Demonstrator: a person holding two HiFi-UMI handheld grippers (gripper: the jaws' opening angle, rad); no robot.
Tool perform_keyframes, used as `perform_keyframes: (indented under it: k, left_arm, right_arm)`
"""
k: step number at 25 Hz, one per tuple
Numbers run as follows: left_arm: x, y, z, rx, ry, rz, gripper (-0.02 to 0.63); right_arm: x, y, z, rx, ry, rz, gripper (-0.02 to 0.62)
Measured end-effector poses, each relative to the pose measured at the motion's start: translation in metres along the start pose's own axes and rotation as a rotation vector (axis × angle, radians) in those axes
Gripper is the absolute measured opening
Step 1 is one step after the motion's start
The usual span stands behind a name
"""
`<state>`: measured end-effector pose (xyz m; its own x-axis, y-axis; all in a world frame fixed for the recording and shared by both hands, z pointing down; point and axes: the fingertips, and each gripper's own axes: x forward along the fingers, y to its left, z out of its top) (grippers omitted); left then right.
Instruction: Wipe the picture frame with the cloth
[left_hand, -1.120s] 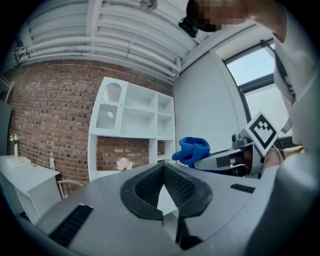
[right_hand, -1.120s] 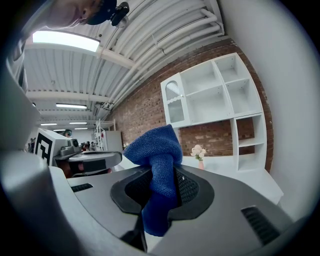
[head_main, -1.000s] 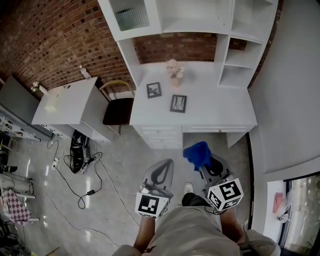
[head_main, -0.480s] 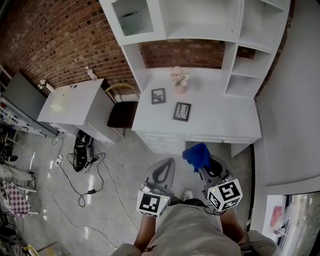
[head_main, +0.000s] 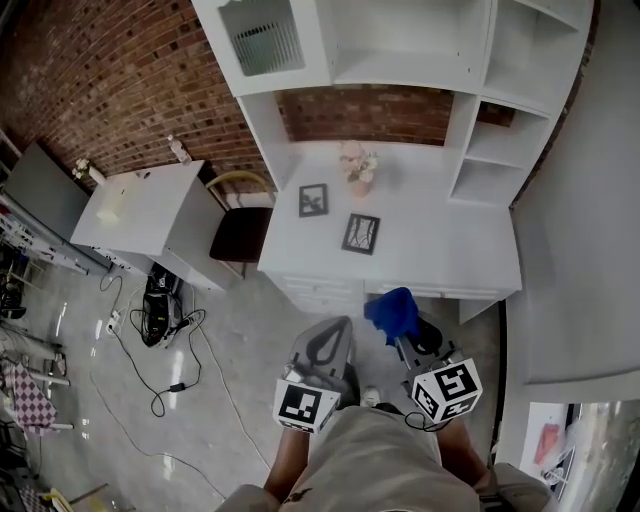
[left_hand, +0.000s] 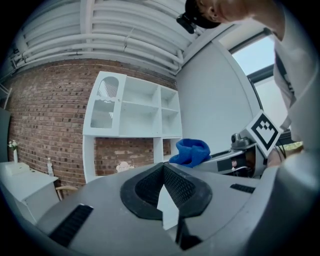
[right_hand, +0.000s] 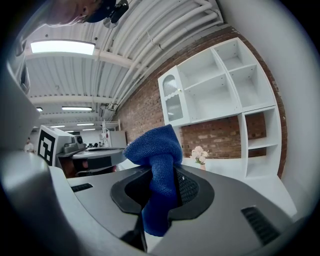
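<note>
R gripper (right_hand: 165, 175) clamped on blue cloth (right_hand: 152, 145), which bunches above the jaws. L gripper (left_hand: 162, 169) closed tip to tip, empty. Both held over floor (head_main: 245, 345), short of white desk (head_main: 450, 240). Picture frame (head_main: 360, 233) on desk, well apart from cloth; 2nd frame (head_main: 313, 200) near it, flower vase (head_main: 357, 166) behind.

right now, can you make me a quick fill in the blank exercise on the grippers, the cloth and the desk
1. The right gripper is shut on a ____ cloth.
2. The left gripper has its jaws together with ____ between them.
3. On the white desk there are ____ picture frames.
4. The wall behind the desk is bare ____.

Missing words: blue; nothing; two; brick
</note>
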<state>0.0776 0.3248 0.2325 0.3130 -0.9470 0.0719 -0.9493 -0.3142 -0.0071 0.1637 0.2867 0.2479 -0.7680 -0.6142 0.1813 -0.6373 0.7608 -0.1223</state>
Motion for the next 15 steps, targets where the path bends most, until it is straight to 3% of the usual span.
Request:
perform_keyframes:
  k: [15]
  left_arm:
    - [0.085, 0.074, -0.015, -0.024, -0.001, -0.072, -0.003]
  right_arm:
    - [0.09, -0.05, 0.006, -0.002, 0.03, -0.086, 0.077]
